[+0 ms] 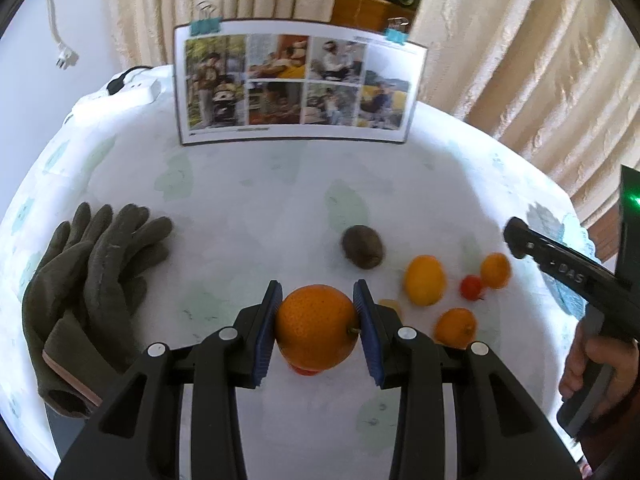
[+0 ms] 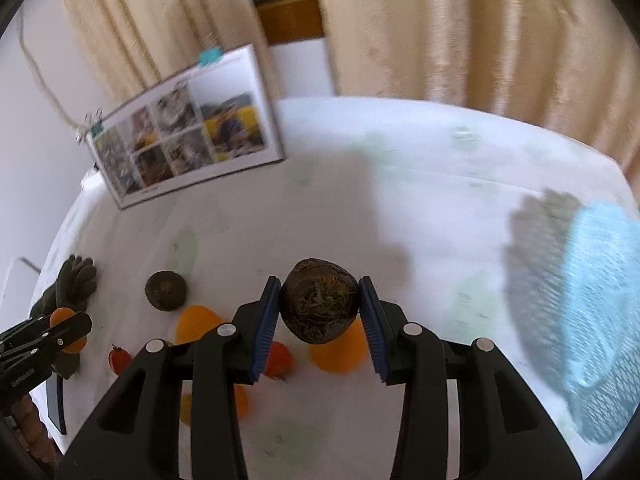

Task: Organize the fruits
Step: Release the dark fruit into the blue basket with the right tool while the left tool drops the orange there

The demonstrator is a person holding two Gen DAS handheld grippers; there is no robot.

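Right wrist view: blue mesh basket (image 2: 600,312) sits beside scattered fruit.

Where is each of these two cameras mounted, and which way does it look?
Left wrist: on the left gripper, looking down along its fingers at a clamped orange; the person's right hand shows.
Right wrist: on the right gripper, looking down at a clamped dark brown fruit; the left gripper's tip shows.
Shared: photo board, dark gloves, kiwi, white tablecloth.
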